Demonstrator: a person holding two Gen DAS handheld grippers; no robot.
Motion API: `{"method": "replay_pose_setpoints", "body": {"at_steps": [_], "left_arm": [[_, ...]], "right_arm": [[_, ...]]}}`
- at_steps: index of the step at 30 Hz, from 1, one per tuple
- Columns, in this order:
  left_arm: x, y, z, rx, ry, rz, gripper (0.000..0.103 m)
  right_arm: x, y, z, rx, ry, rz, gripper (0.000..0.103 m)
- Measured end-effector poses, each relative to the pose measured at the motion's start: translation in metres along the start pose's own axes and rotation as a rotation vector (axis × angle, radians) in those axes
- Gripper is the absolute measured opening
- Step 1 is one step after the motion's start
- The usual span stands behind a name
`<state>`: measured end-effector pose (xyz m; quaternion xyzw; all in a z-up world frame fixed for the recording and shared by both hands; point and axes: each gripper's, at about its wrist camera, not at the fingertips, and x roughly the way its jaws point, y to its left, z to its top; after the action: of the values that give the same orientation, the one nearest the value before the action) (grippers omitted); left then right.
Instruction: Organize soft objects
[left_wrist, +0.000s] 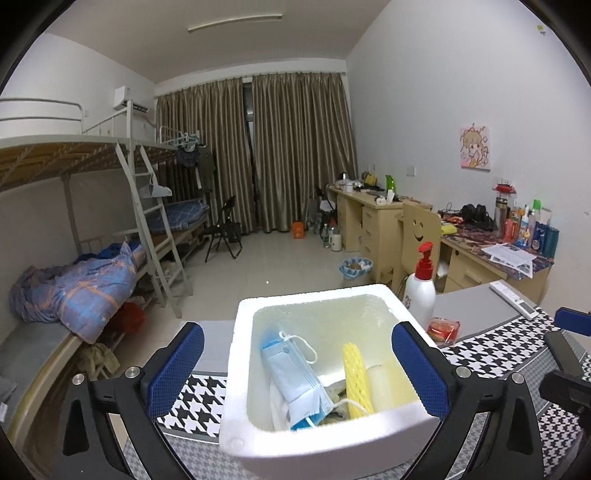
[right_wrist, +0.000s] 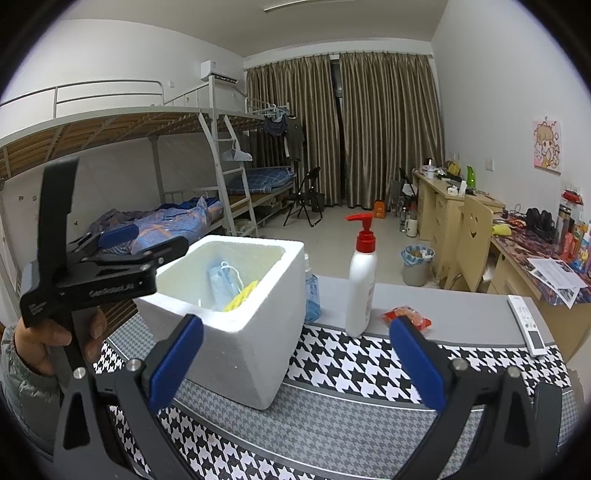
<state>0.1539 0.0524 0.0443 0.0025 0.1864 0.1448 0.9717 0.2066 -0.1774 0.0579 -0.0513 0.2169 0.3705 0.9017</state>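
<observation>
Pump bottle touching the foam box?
Apart. Right wrist view shows open space and a blue bottle between the pump bottle and the foam box.

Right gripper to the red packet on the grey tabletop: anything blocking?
Nothing visible does. The small red plastic-wrapped packet lies just past the open right gripper, near its right fingertip. The white pump bottle with the red top stands left of the packet; the white foam box sits further left.
</observation>
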Motion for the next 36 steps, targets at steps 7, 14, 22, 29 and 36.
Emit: {"method": "replay_pose_setpoints", "body": {"at_steps": [7,14,22,29,36], "left_arm": [[-0.023,0.004,-0.004,-0.023,-0.020,-0.016,0.102],[-0.047,0.003,-0.009,-0.025,-0.043,-0.020,0.102],[-0.071,0.000,-0.015,-0.029,-0.078,-0.032,0.102],[-0.081,-0.002,-0.018,-0.033,-0.087,-0.034,0.102],[-0.090,-0.004,-0.023,-0.042,-0.098,-0.033,0.102]], "right_arm": [[-0.011,0.007,0.000,-0.009,-0.016,-0.001,0.102],[-0.027,0.013,-0.001,-0.014,-0.040,0.001,0.102],[-0.042,0.017,-0.003,-0.019,-0.060,-0.001,0.102],[-0.050,0.019,-0.006,-0.020,-0.072,0.000,0.102],[-0.058,0.022,-0.009,-0.030,-0.087,-0.001,0.102]]}}
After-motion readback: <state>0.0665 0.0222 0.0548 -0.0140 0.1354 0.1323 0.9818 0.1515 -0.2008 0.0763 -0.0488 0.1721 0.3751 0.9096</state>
